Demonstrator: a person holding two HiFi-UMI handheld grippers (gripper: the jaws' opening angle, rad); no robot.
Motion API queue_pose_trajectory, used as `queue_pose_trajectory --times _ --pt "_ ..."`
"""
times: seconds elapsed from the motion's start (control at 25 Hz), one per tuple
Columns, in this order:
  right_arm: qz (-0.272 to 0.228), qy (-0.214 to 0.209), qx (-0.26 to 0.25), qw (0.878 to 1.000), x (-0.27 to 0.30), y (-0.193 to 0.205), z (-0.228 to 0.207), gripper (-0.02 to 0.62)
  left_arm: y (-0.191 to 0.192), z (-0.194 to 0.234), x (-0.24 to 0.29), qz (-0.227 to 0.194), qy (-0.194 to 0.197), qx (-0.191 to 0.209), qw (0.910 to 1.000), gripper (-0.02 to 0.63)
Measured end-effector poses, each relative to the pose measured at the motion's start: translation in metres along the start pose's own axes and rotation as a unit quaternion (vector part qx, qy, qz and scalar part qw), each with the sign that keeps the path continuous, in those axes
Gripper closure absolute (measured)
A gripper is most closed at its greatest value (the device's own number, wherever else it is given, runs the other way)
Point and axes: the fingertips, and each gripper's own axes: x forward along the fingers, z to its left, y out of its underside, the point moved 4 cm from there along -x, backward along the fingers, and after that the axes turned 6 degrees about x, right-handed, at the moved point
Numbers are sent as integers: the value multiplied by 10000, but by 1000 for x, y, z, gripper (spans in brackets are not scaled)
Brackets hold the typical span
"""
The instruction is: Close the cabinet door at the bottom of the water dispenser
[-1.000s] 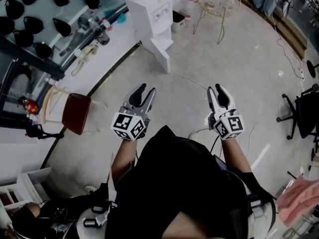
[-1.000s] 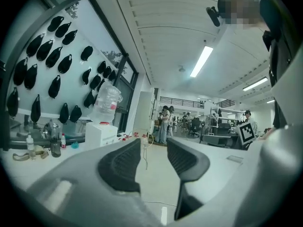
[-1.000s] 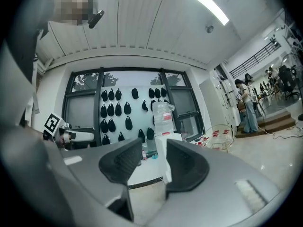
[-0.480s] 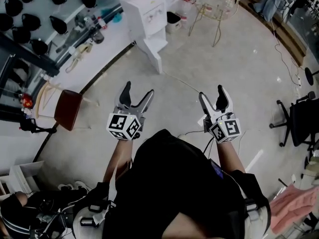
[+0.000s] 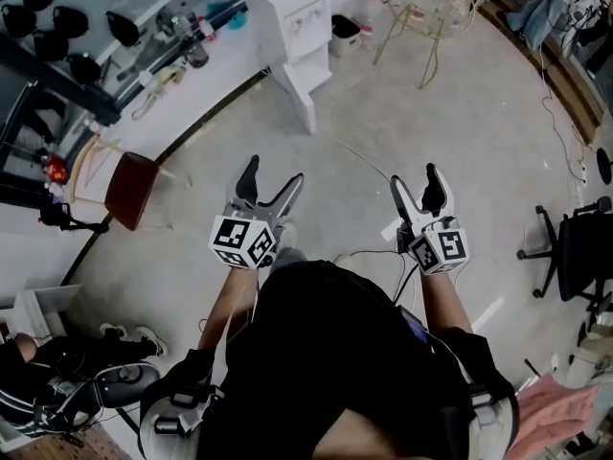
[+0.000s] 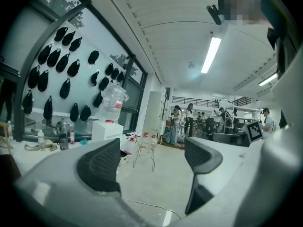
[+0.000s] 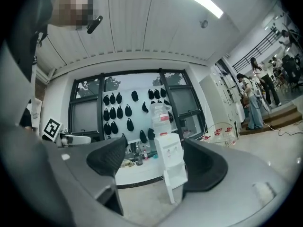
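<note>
White plastic covers the water dispenser [image 5: 292, 17], which stands on the floor at its far edge, against the end of the long white tabletop [image 5: 206, 89] that runs along the window wall. A clear water bottle [image 7: 160, 113] sits upside down on top of it. At its foot the cabinet door [image 5: 305, 103] hangs open, swung out over the floor toward the person.

Both hand-held grippers are well short of the dispenser, over open floor [image 5: 460, 113], and point roughly level toward it. The left hand-held gripper [image 5: 273, 175] has its jaws spread wide with nothing between them; through its own view only floor and a wire-frame chair [image 6: 147, 143] show in the gap, with the dispenser off to the left. The right hand-held gripper [image 5: 417, 180] is likewise spread wide and empty. In the right gripper view the dispenser and its open door appear far off, framed between the two dark pads [image 7: 108, 159].

A thin cable [image 5: 369, 156] trails across the floor between the grippers and the dispenser. A brown chair [image 5: 129, 190] stands near the tabletop's near edge at the left, and a black office chair [image 5: 575, 247] near the floor's right edge.
</note>
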Motion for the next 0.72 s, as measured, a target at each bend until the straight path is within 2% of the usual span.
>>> queue_pose_trajectory --times 0.24,0.48,0.72 --pt "2 25 -15 10000 14 2 -8 233 -1 10 12 -28 -21 110 9999 179" --pt "-47 293 -139 9995 58 6 -18 233 8 61 61 -104 180 -85 9997 179" --pt "-108 375 -281 9988 123 -4 -16 233 -15 114 112 -261 426 -42 9987 179"
